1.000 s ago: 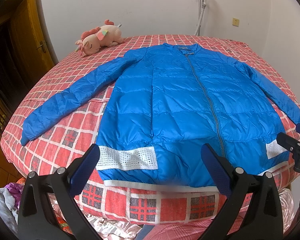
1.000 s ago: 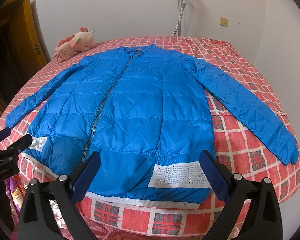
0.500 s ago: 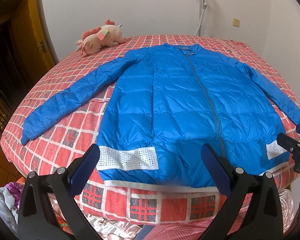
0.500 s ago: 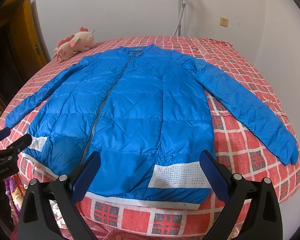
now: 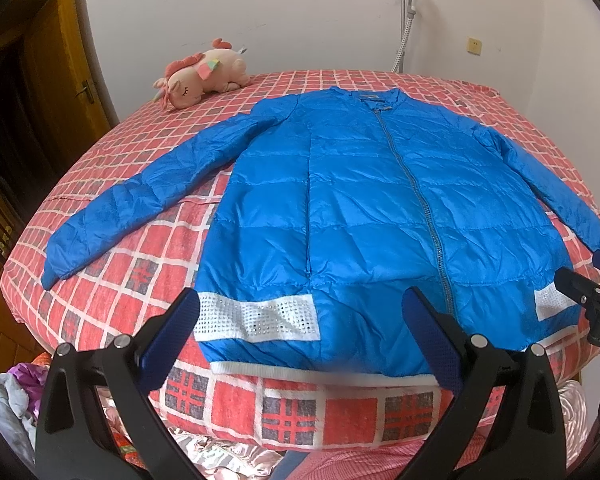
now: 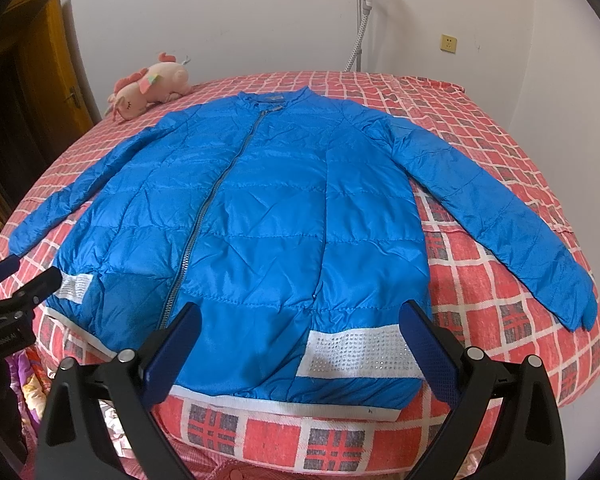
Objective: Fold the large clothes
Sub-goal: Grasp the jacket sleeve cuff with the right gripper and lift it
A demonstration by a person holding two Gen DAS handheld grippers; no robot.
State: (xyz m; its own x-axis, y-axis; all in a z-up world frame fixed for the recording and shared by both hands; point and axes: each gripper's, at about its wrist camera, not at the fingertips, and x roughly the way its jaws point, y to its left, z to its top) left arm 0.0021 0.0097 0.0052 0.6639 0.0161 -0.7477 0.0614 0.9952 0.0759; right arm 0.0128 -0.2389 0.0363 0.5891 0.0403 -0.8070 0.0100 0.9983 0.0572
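A blue quilted jacket (image 5: pixel 364 216) lies flat, front up and zipped, on the bed, sleeves spread to both sides; it also shows in the right wrist view (image 6: pixel 276 216). Its white hem hangs at the near bed edge. My left gripper (image 5: pixel 300 332) is open and empty, held just in front of the hem's left half. My right gripper (image 6: pixel 300 336) is open and empty in front of the hem's right half. Each gripper shows at the edge of the other's view, the right one (image 5: pixel 588 292) and the left one (image 6: pixel 20 284).
The bed (image 5: pixel 112 288) has a red checked cover. A pink plush toy (image 5: pixel 200 76) lies at the far left corner. A wooden door (image 5: pixel 60 80) is at the left, a white wall behind. Loose clothes (image 5: pixel 8 392) lie below the bed's near left.
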